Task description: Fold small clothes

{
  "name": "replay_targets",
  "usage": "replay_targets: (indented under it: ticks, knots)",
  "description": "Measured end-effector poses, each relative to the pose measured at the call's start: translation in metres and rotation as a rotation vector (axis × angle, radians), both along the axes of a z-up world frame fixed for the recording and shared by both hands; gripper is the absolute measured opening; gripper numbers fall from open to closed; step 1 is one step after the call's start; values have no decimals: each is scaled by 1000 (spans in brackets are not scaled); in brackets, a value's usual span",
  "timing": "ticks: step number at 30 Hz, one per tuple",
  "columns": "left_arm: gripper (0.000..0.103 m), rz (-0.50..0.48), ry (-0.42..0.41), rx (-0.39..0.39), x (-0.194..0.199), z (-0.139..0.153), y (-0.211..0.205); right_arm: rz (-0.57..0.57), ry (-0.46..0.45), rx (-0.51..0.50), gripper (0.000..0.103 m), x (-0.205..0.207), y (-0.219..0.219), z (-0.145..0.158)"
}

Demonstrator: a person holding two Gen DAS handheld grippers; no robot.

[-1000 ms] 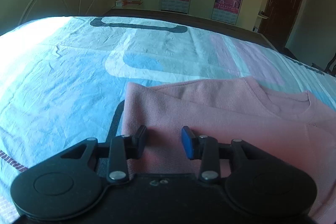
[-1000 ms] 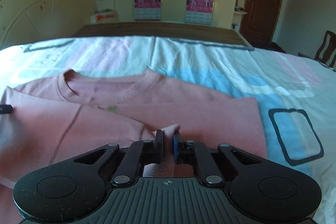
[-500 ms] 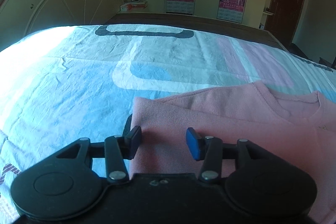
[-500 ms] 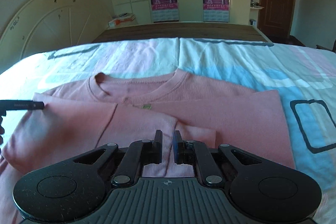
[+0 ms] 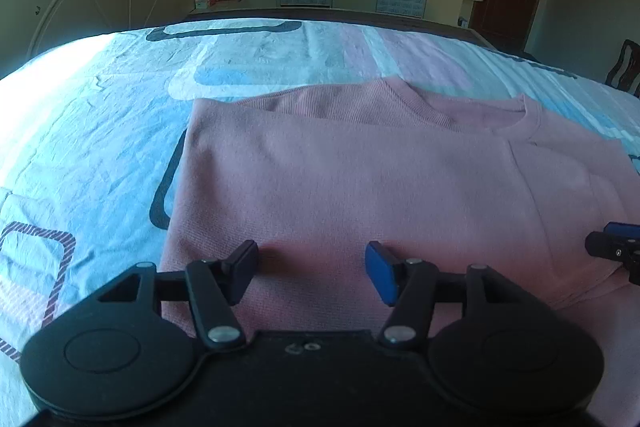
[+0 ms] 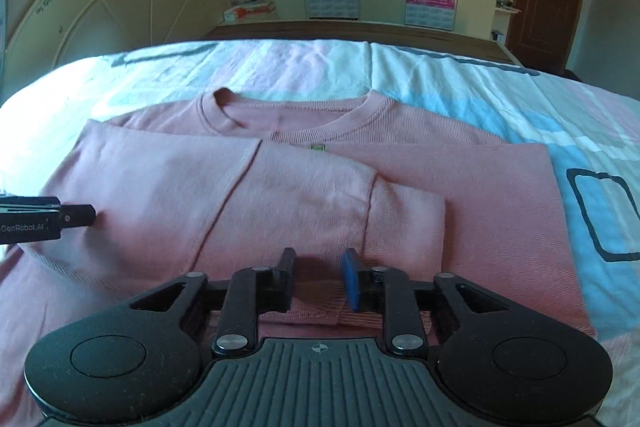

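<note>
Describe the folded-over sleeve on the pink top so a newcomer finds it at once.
On the blue patterned bedsheet lies a pink sweatshirt. Across its chest, below the neckline, the sleeve runs from the left shoulder. Its ribbed cuff, alone, ends just ahead of the right gripper.

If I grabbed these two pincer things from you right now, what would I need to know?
Left gripper: open, empty, low over the pink sweatshirt.
Right gripper: open, empty, just above the cuff end of the sleeve.
The sweatshirt lies flat on the bedsheet, neckline at the far end.
Done: both side parts and the sleeve are folded in over the body.
Left: probably fold the near hem up toward the neckline, then smooth it.
</note>
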State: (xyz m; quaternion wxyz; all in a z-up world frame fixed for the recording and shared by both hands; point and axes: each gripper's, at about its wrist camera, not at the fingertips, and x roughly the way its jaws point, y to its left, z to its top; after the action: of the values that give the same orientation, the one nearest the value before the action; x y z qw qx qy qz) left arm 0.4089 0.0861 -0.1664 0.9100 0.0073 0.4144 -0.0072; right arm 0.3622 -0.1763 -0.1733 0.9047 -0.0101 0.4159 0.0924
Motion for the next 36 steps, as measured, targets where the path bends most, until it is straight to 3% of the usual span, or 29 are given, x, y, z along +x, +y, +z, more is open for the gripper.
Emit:
replay_targets:
  ticks: [12, 15, 22, 29, 34, 36]
  knots:
    - [61, 34, 4, 46, -14, 1, -4, -26, 15, -19, 36, -13, -14, -2]
    - [61, 52, 9, 21, -21, 10, -5, -28, -4, 28, 36, -20, -19, 11]
    - [61, -5, -27, -18, -60, 30, -39, 73, -5, 90, 37, -49, -9, 25]
    - [61, -37, 32, 12, -88, 5, -70, 194, 61, 96, 37, -70, 9, 5]
    - [74, 34, 31, 45, -112, -4, -46, 196, 56, 23, 36, -88, -21, -7]
    - [74, 59, 40, 51, -122, -2, -35, 172, 60, 23, 36, -93, -38, -7]
